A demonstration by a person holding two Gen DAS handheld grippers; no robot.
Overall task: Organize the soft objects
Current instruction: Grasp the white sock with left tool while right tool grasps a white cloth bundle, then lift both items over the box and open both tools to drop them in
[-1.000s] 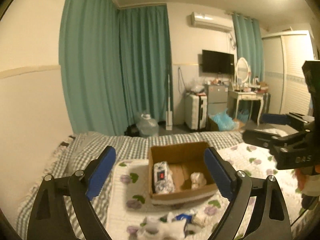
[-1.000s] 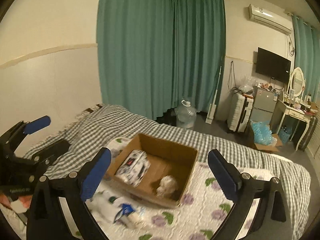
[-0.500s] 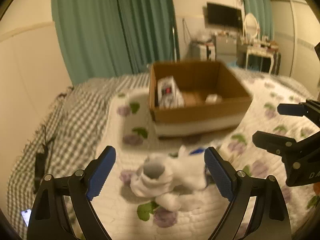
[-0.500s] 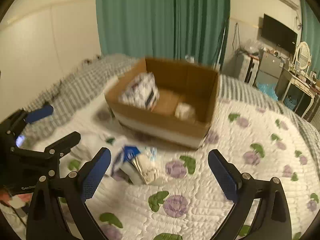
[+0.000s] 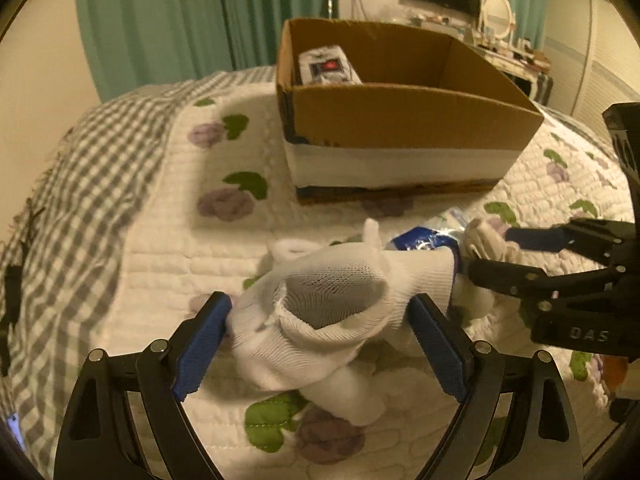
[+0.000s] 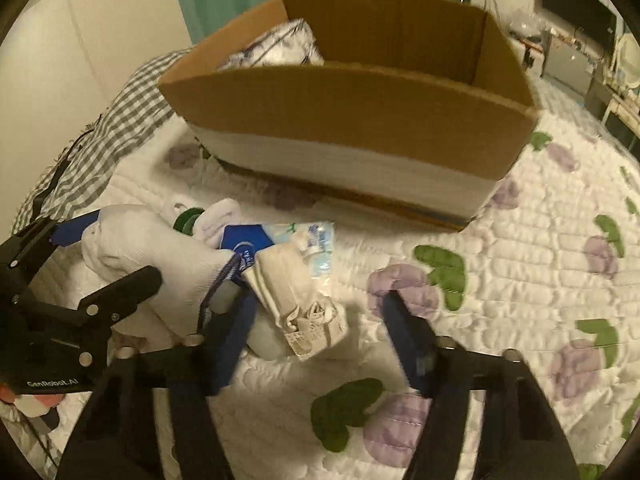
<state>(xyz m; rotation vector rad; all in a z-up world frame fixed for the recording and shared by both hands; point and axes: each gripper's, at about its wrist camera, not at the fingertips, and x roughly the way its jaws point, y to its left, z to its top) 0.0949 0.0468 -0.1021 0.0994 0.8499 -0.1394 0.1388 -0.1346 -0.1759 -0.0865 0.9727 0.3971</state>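
We see the left gripper (image 5: 320,320) lowered over a white sock (image 5: 332,308) that lies on the floral quilt (image 5: 168,240). Its blue pads (image 5: 202,338) stand on either side of the sock's open cuff, spread wide; the left pad looks to be touching the fabric, but we cannot tell whether the sock is clamped. The rest of the sock bundle trails toward the camera, below the cuff.

We see the right gripper (image 6: 320,324) at a moderate spread, with a folded beige cloth (image 6: 300,300) lying between its fingers (image 6: 236,336), closer to the left finger. The fingers are blurred, and contact with the cloth cannot be confirmed. In the left wrist view this gripper enters from the right, its tips beside the same cloth (image 5: 484,240).

A blue and white tissue packet (image 6: 280,244) lies under the sock and cloth, touching both.

The cardboard box (image 6: 360,112) stands on the quilt just beyond the pile. It holds a patterned soft pack (image 5: 328,66) against its left wall. A grey checked blanket (image 5: 72,184) covers the bed at the left of the quilt
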